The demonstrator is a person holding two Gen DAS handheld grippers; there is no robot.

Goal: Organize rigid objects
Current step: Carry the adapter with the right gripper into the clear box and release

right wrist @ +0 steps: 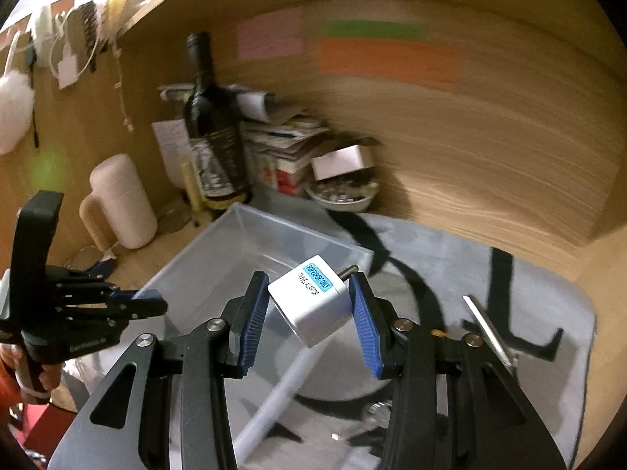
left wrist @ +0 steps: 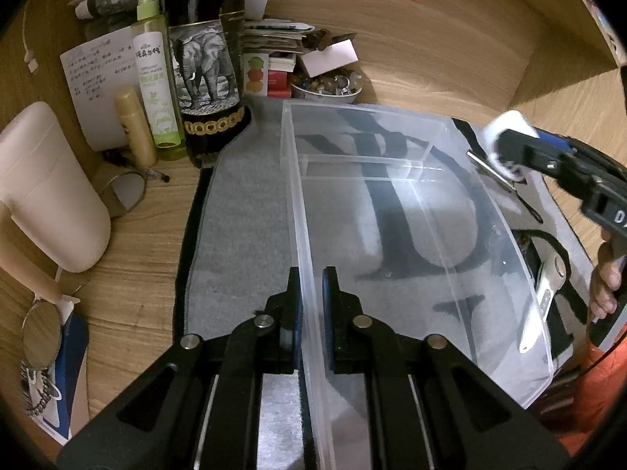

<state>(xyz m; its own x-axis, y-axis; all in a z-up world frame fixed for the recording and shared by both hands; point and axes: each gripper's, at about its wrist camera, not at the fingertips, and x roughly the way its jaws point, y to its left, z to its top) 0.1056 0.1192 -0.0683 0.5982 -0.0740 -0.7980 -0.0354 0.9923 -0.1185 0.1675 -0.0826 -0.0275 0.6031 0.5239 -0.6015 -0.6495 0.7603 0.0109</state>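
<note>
travel adapter (right wrist: 315, 300), a white cube with a blue "for export only" sticker, sits pinched in my right claw (right wrist: 309, 313), centre of the right wrist frame. it hangs a little skewed between the blue pads (right wrist: 250, 325), one corner pointing down, and a metal pin sticks out of its upper right side. in the left wrist view the same claw shows at the right edge of the frame, with the white block at its tip.

clear plastic bin (right wrist: 203, 258) lies just beyond and to the left of the adapter in the right wrist frame, its open top facing up, and part of its rim looks to lie below the block. it seems empty apart from a low divider across it. in the left wrist view its long axis runs from the bottom of the frame up toward the wine bottle (left wrist: 207, 58) at upper left.

my left claw (left wrist: 311, 301) is pressed tight on the near left wall of the bin (left wrist: 301, 211), one pad outside and one inside, so i judge it is steadying the bin.

the right claw is the one carrying, so the coming move turns on it alone: as i judge it, the adapter needs to go forward and left in the right wrist frame until it is clear of the rim and over the open compartment, then down. a metal tool (right wrist: 488, 327) lies on the grey mat (right wrist: 548, 274) at right, outside the bin.
</note>
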